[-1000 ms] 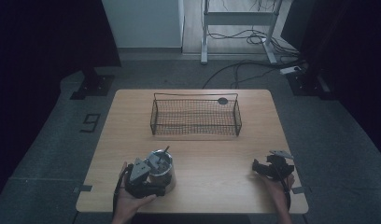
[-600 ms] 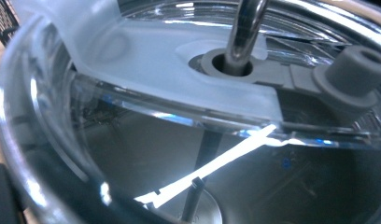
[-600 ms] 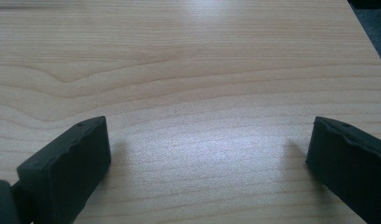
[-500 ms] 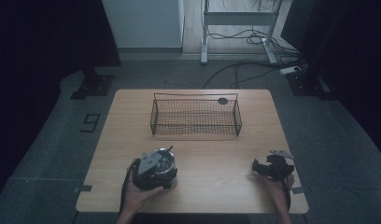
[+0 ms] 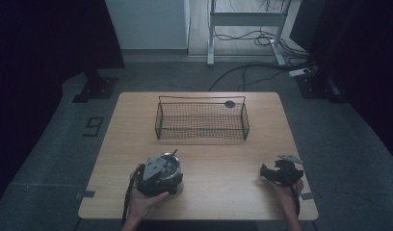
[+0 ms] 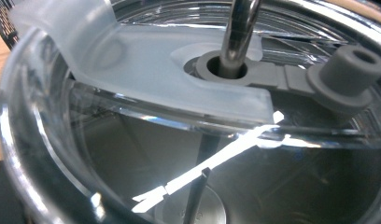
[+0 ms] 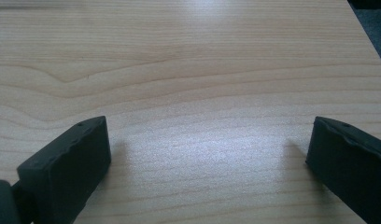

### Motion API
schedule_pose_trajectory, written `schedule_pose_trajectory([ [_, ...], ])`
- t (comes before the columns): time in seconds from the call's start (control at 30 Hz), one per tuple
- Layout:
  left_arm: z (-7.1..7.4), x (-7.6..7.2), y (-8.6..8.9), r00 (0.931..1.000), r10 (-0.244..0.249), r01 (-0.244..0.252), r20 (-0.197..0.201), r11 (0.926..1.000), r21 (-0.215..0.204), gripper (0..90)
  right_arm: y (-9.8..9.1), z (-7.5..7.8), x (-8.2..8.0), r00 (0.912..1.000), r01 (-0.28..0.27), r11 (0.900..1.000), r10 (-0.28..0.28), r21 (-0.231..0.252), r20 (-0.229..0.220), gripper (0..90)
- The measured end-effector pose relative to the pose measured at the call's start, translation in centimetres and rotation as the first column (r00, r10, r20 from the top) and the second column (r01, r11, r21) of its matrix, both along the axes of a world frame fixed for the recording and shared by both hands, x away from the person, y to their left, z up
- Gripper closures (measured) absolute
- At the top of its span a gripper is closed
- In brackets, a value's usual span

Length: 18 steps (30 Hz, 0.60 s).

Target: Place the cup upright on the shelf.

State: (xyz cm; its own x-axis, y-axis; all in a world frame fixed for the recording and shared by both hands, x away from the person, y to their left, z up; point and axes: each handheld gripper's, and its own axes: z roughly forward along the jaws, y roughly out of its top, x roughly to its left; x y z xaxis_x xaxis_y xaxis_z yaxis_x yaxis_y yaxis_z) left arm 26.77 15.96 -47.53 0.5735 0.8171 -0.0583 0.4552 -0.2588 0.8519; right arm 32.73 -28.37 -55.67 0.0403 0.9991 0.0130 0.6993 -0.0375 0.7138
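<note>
A clear glass container [image 5: 171,164] stands at the table's near left. It has a frosted lid [image 6: 132,79], a metal straw [image 6: 237,32] through a grey stopper [image 6: 347,70], and looks empty inside. My left gripper [image 5: 158,175] sits right against it, partly over its top, with the hand behind. Its jaws have just been closing, but they are hidden, so I cannot tell whether the container is between them. My right gripper [image 5: 270,173] rests near the table's right front edge. It [image 7: 207,154] stands open, with only bare wood between its fingers.
A black wire basket [image 5: 202,120], seemingly empty, stands at the middle back of the wooden table [image 5: 223,159]. A small dark disc [image 5: 229,103] lies by its far right corner. Cables and stand feet lie on the floor beyond the table.
My left gripper has shifted a little to the right, onto the glass container, and now covers more of it. The right gripper has stayed where it was.
</note>
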Motion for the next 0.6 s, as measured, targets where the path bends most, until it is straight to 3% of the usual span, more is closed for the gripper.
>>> schedule_pose_trajectory([
  [0.23,0.0,0.0,-0.1,0.9991,0.043,-0.043,0.001,0.9991,-0.004,3.5,0.0,0.0,0.0,1.0000,0.000,1.0000,0.000,-0.001,0.000,0.0],
  [0.4,0.1,0.1,-0.1,0.9973,0.074,-0.074,0.000,0.9968,-0.030,3.5,0.0,0.0,0.0,1.0000,-0.001,1.0000,0.001,-0.003,0.000,0.0],
  [0.53,0.9,0.4,-0.5,0.9973,0.073,-0.073,-0.005,0.9972,-0.016,3.5,0.0,0.0,0.0,1.0000,0.003,1.0000,-0.003,-0.002,0.000,0.0],
  [0.6,1.7,0.8,-0.5,0.9974,0.070,-0.071,-0.014,0.9968,-0.038,3.5,0.0,0.0,0.0,1.0000,0.005,1.0000,-0.005,-0.001,-0.001,0.0],
])
